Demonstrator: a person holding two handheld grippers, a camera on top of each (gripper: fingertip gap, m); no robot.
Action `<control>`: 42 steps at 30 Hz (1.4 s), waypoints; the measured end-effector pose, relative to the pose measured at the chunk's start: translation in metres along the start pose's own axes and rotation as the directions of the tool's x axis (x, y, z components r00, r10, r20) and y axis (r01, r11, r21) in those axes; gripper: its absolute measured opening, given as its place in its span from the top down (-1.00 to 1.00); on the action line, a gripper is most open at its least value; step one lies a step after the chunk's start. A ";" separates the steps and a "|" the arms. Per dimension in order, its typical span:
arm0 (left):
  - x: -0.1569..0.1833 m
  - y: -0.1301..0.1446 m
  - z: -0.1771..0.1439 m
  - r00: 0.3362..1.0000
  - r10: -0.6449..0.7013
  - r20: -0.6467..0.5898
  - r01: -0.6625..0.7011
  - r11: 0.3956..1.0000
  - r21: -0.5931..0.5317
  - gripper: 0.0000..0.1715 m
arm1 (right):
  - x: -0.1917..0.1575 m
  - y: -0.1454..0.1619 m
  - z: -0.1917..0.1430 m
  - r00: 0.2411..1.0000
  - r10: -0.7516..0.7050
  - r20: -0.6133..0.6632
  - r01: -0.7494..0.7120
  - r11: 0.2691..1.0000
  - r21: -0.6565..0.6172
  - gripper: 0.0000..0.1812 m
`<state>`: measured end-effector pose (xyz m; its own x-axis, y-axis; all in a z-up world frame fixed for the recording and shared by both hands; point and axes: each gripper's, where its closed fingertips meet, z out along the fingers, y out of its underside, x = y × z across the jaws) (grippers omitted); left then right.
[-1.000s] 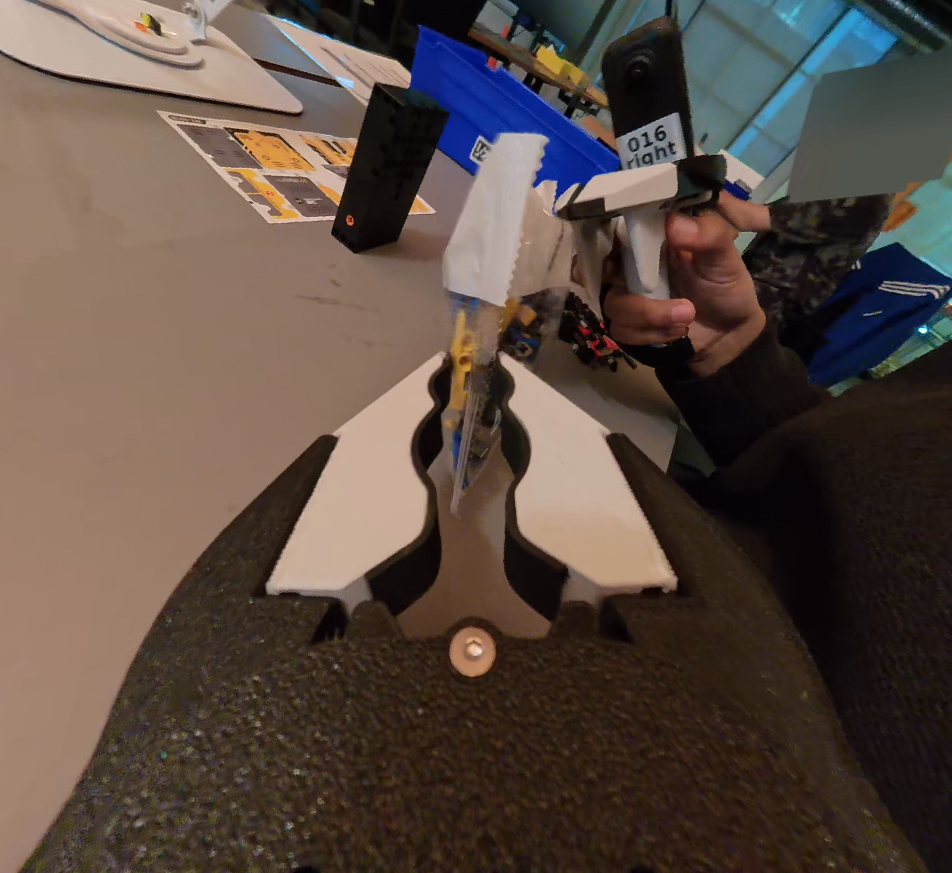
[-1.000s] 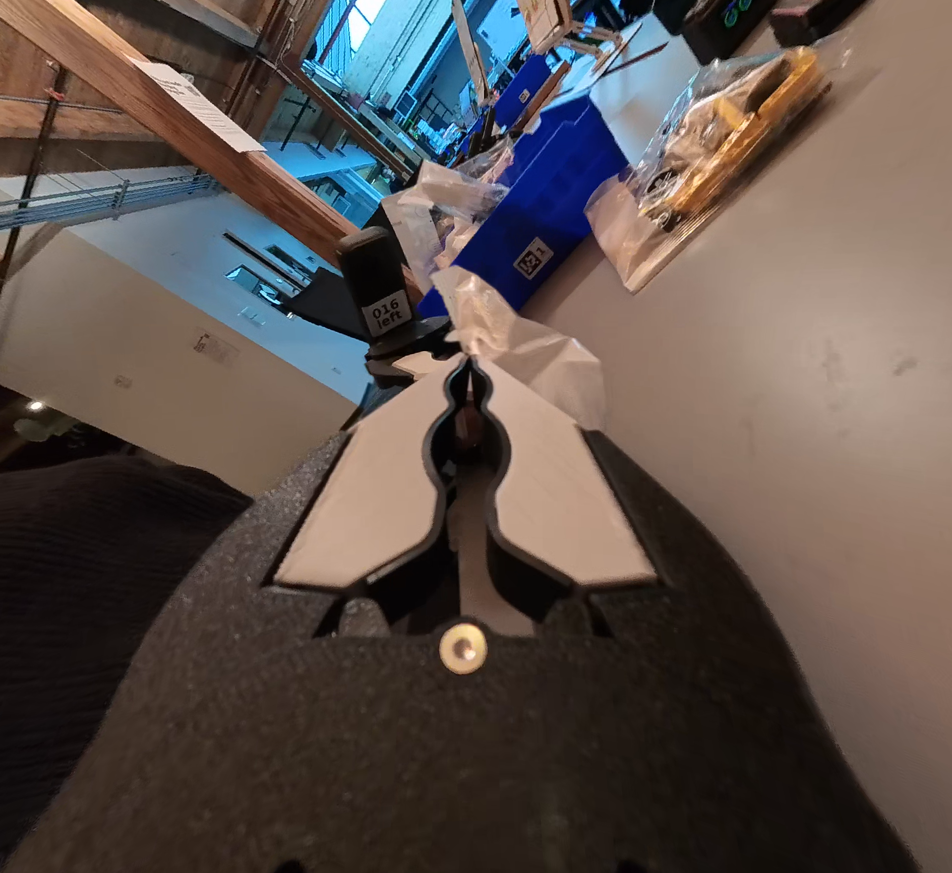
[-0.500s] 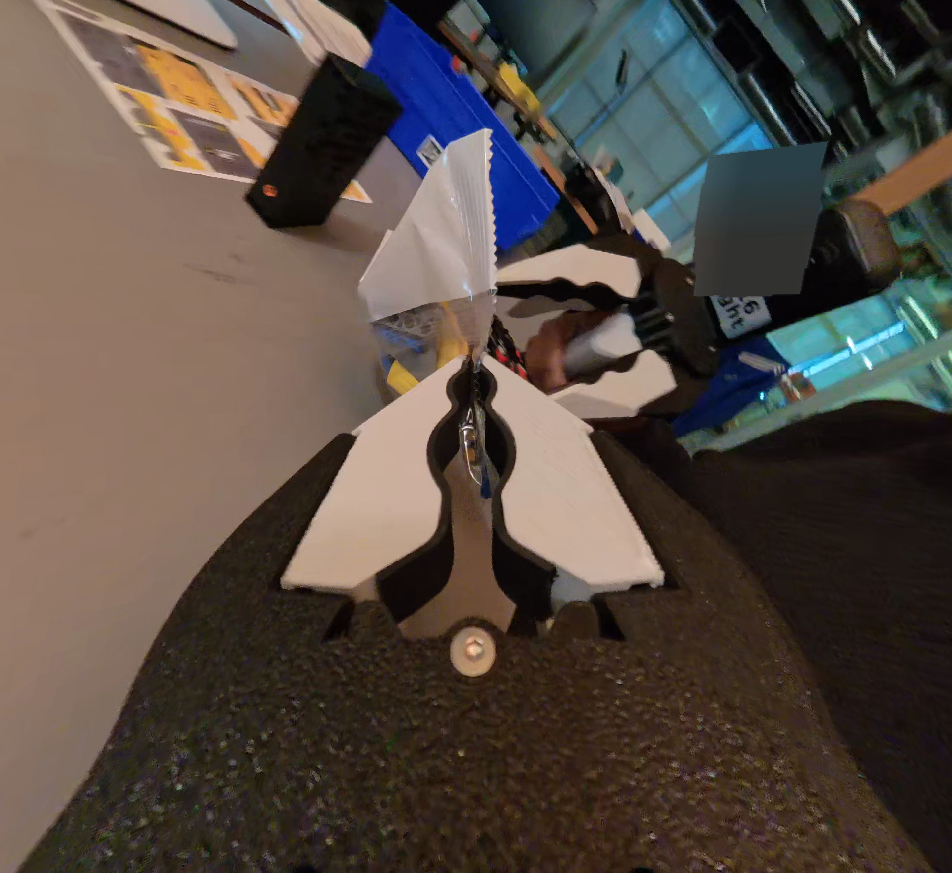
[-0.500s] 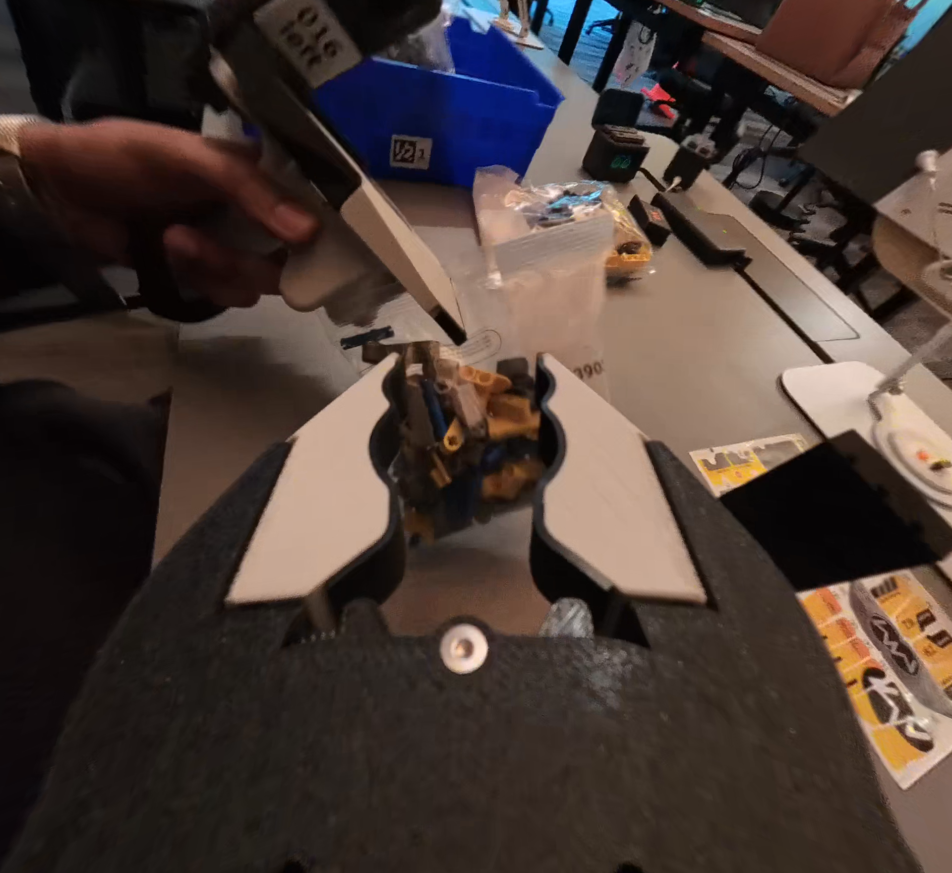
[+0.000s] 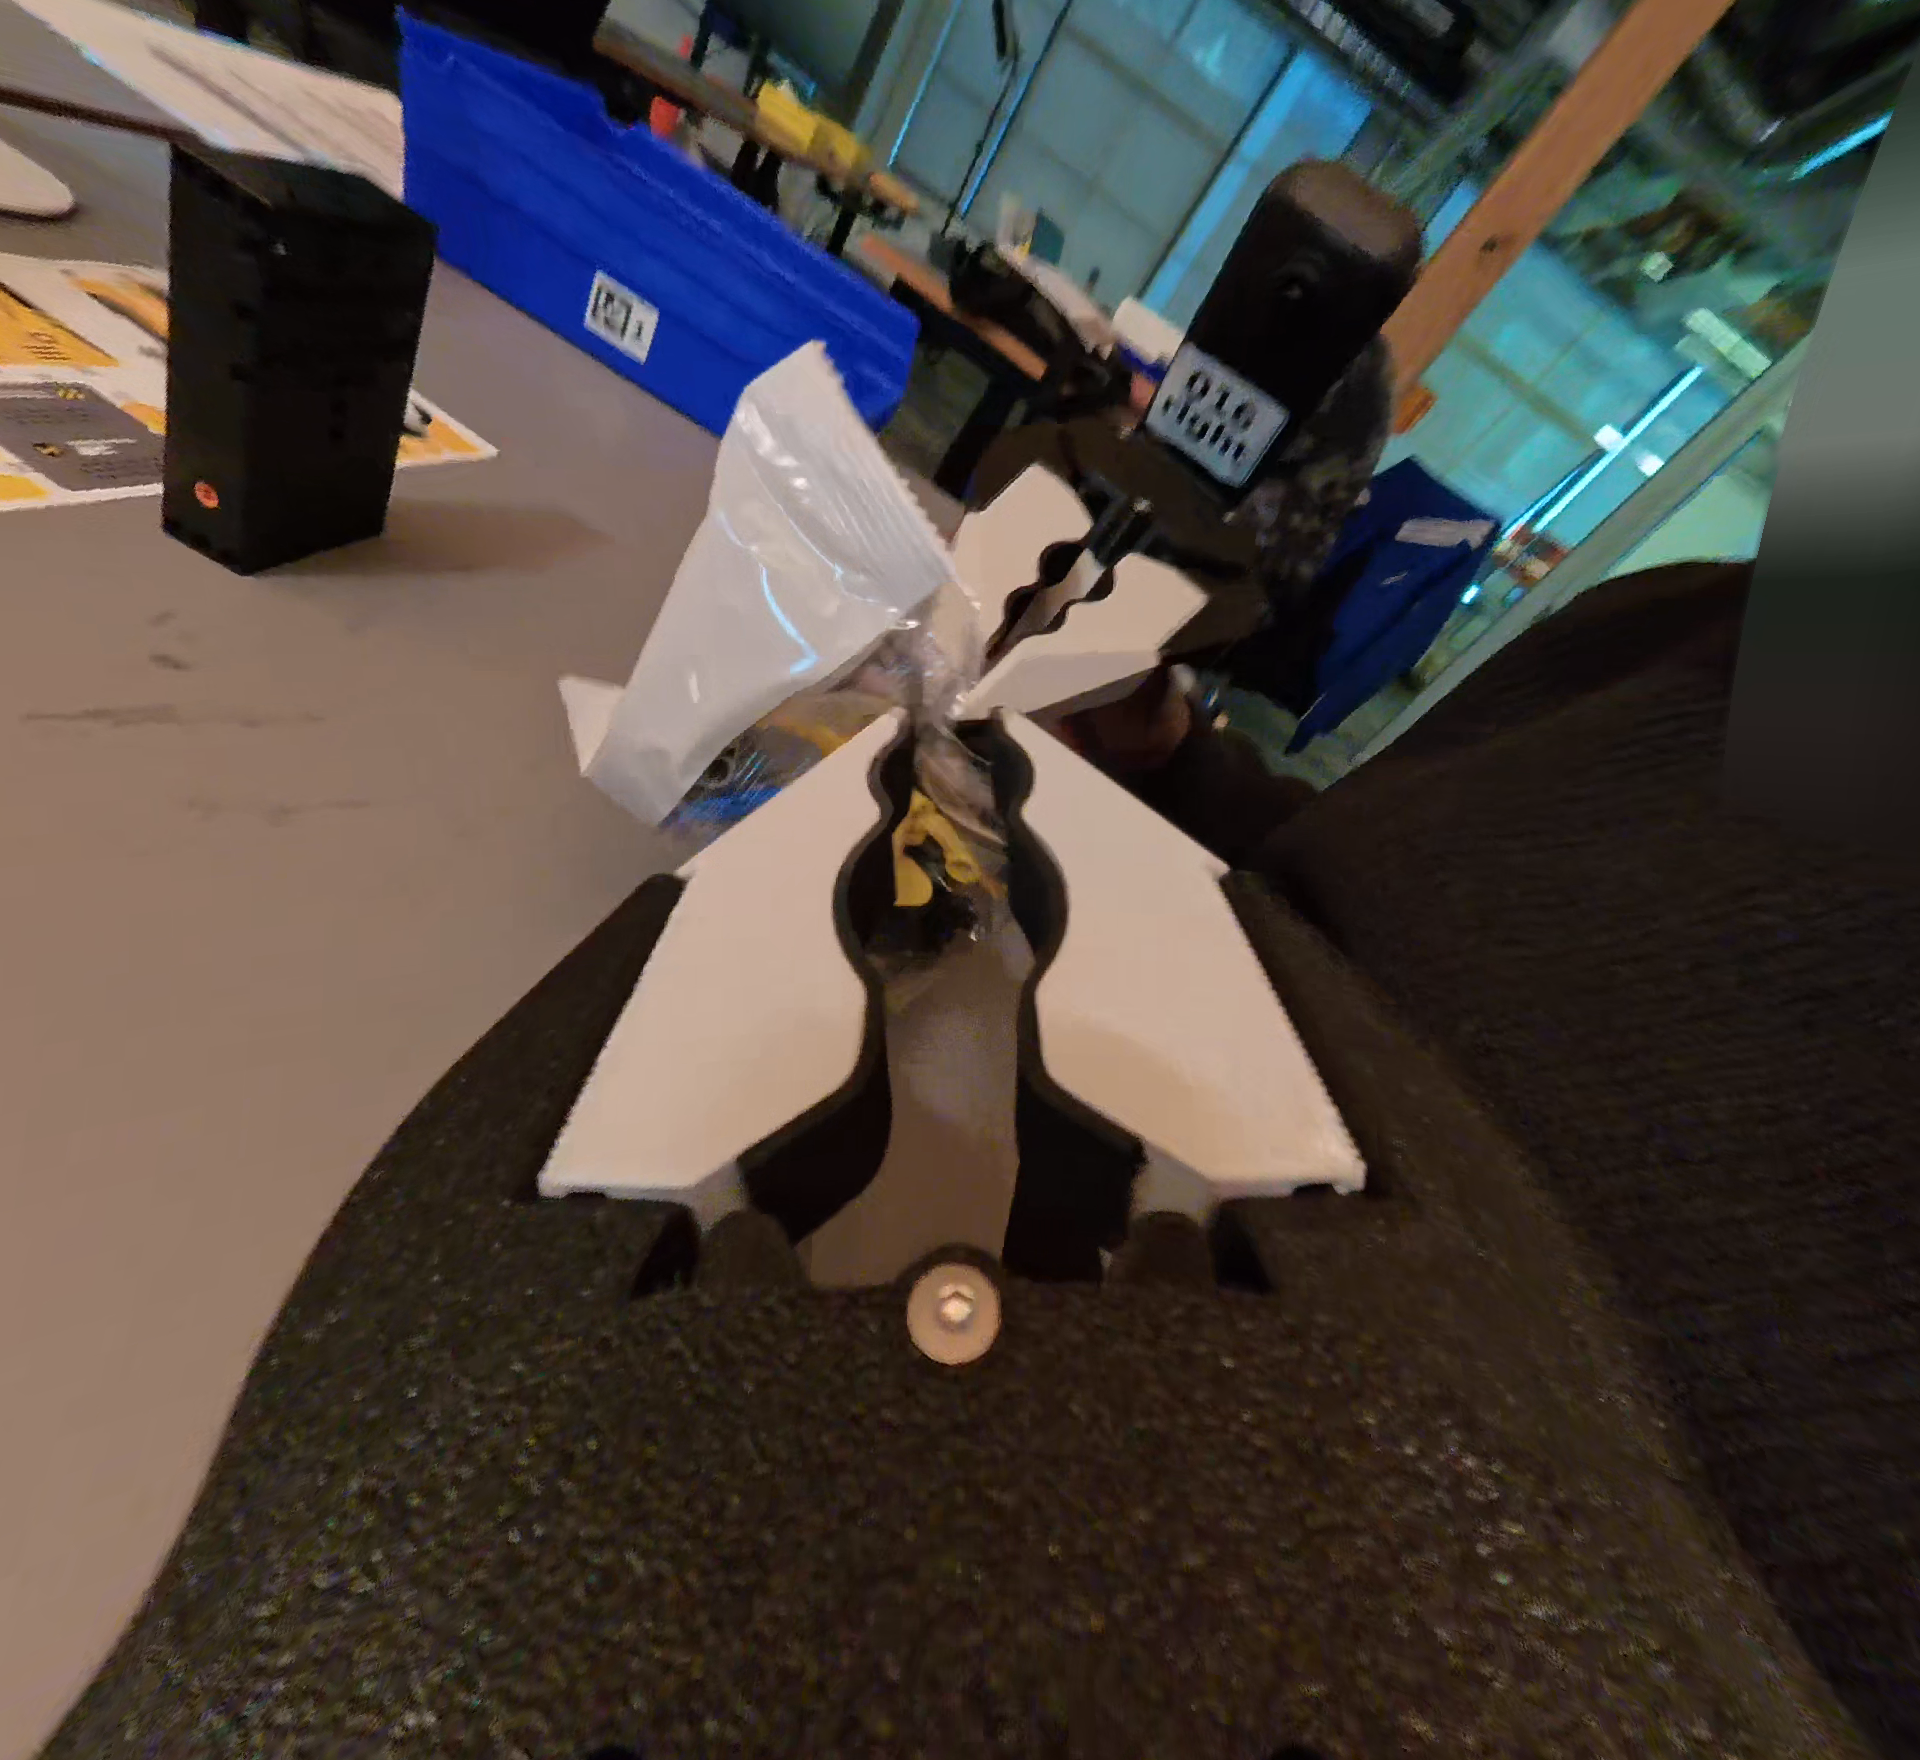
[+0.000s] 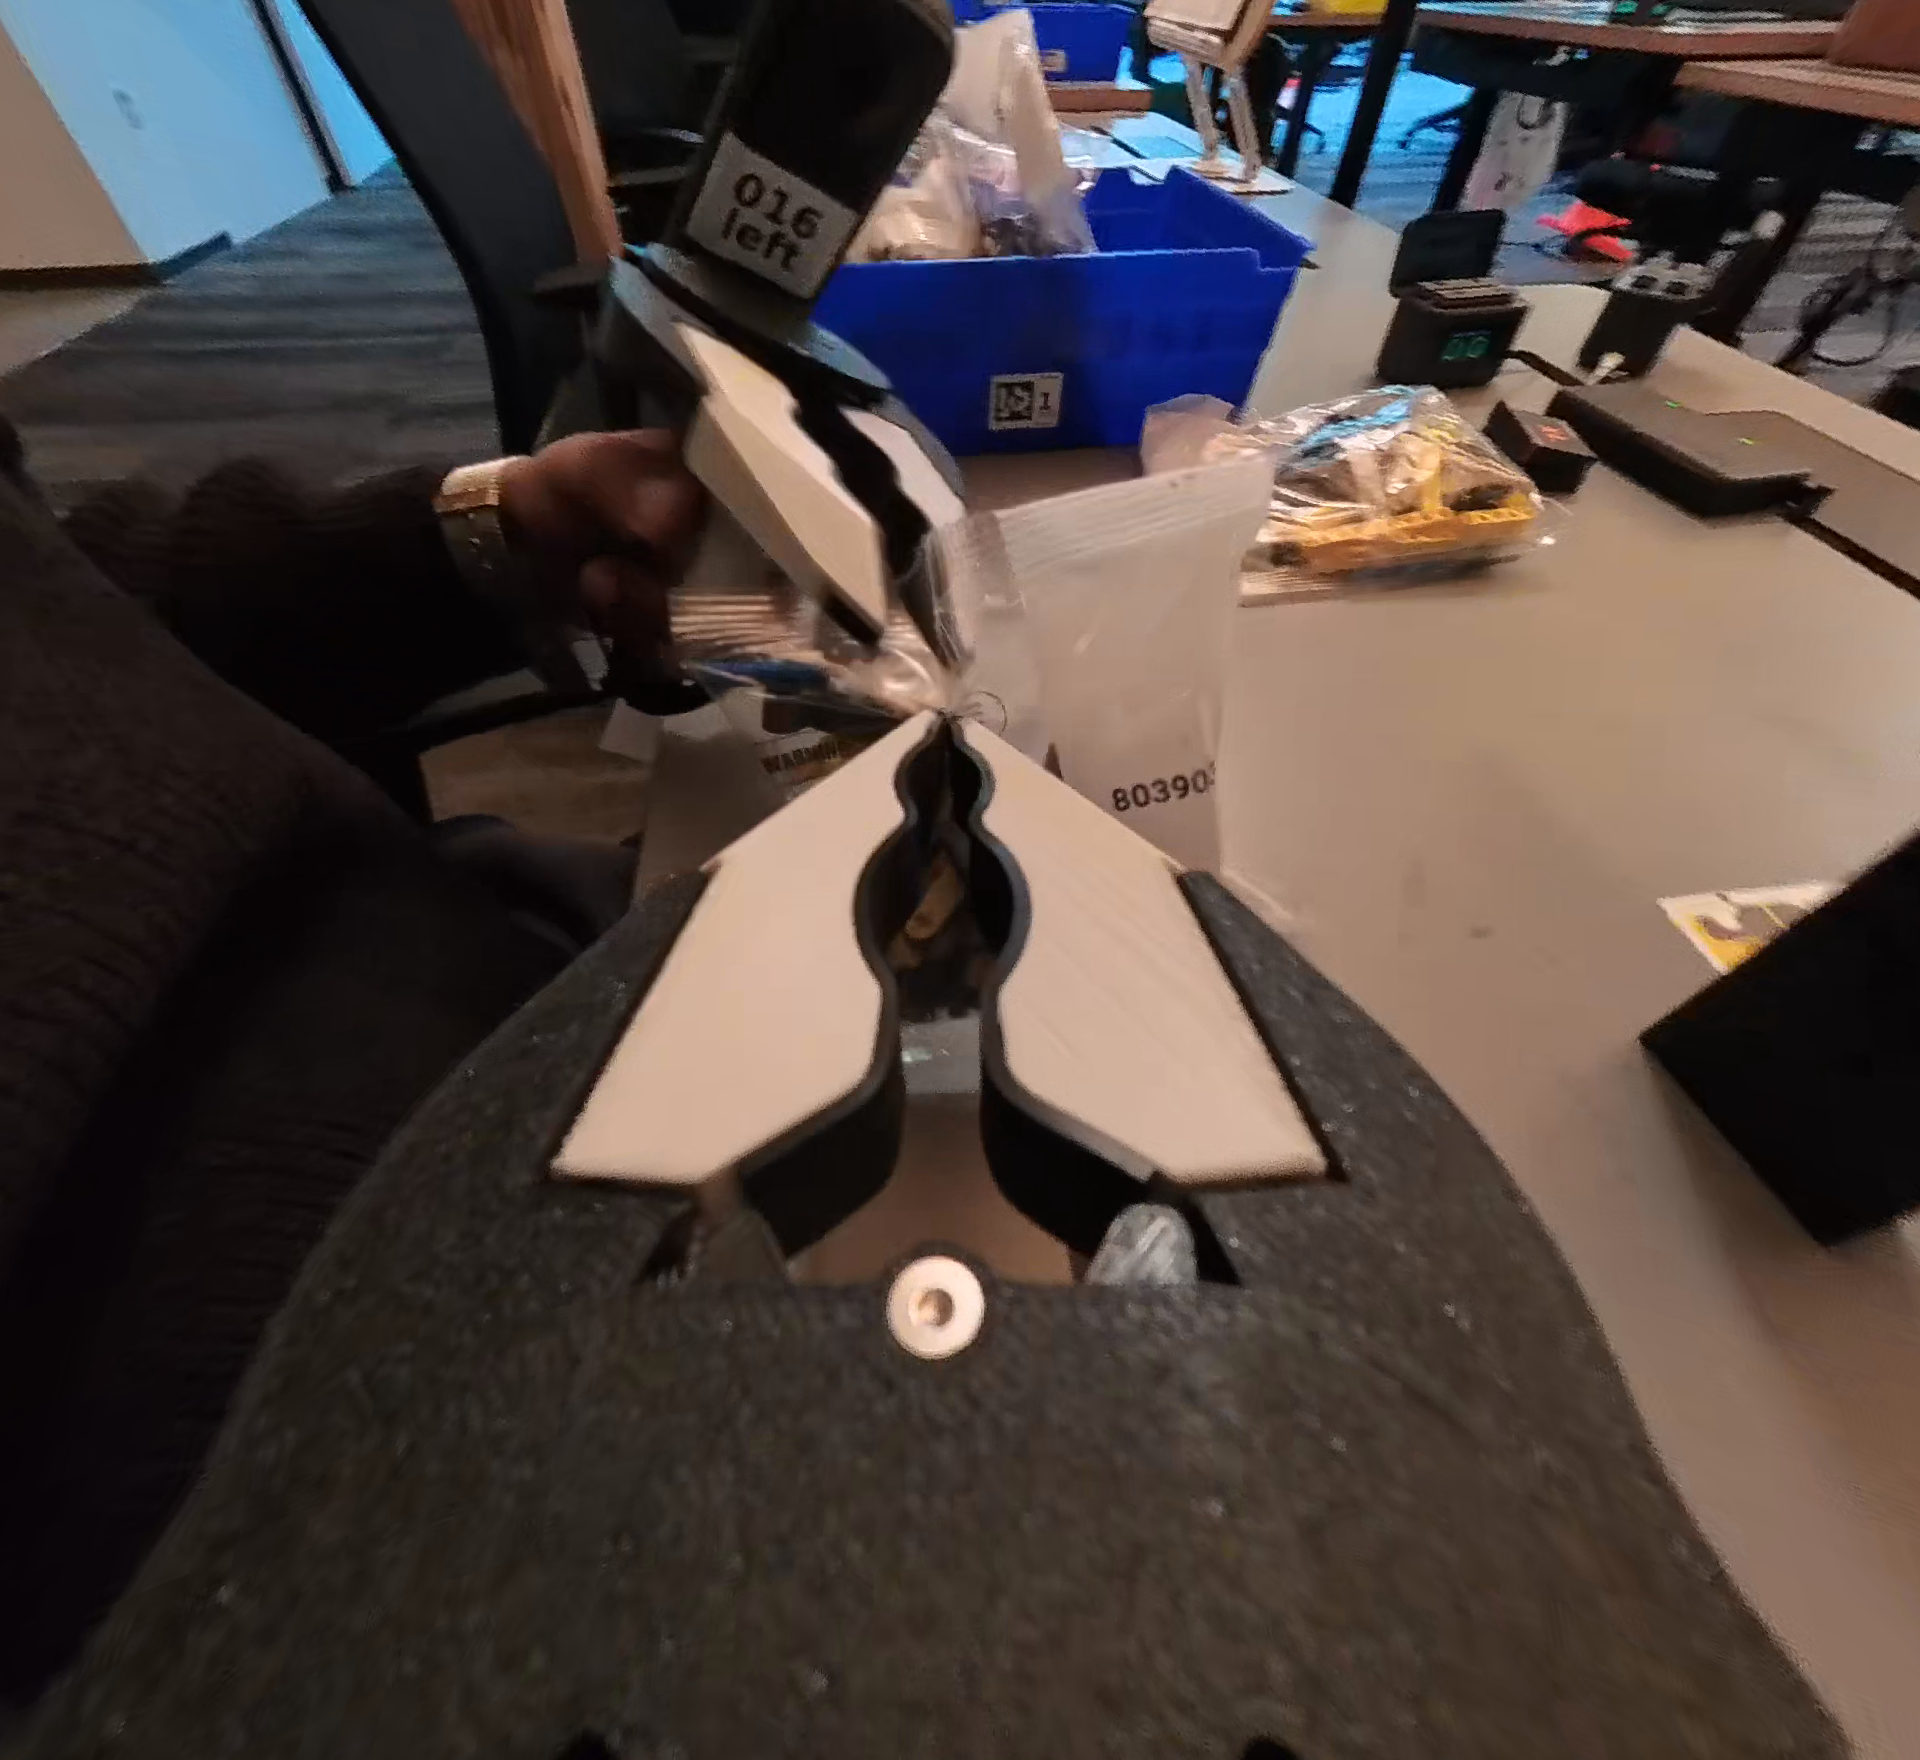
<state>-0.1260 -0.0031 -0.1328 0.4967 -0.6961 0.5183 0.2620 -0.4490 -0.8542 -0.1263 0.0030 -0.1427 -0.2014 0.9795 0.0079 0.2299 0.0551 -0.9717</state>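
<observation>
Grey worktable (image 5: 260, 879): left gripper (image 5: 951, 723) and right gripper (image 6: 943, 723) both pinched closed on clear plastic bag of toy bricks (image 5: 769, 609), limp, slippery film, best gripped at edges.

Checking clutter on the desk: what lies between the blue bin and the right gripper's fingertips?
In the right wrist view, a clear plastic bag, pinched by the right gripper, lies before the blue bin.

Two grippers (image 5: 951, 723) (image 6: 940, 723), both pinching one plastic bag (image 5: 769, 609); beyond them, one second bag of parts (image 6: 1382, 505), one blue bin (image 6: 1070, 339), one black box (image 5: 281, 370).
</observation>
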 end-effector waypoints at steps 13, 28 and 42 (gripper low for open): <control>0.014 -0.008 -0.001 0.988 0.151 -0.037 -0.145 0.982 0.117 0.57 | -0.020 -0.035 -0.024 0.879 0.277 0.389 -0.385 0.893 0.235 1.00; 0.022 0.002 0.007 0.938 0.334 0.095 -0.343 0.934 0.099 1.00 | -0.025 -0.026 -0.016 0.811 0.370 0.453 -0.467 0.876 0.121 1.00; 0.013 0.002 -0.008 0.948 0.293 0.124 -0.306 0.946 0.104 1.00 | 0.003 -0.040 -0.033 0.919 0.284 0.272 -0.363 0.880 0.307 0.70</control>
<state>-0.1259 -0.0176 -0.1271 0.6499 -0.7222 0.2365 0.1825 -0.1538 -0.9711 -0.1048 0.0105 -0.0956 -0.3792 0.8633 -0.3331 -0.0169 -0.3664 -0.9303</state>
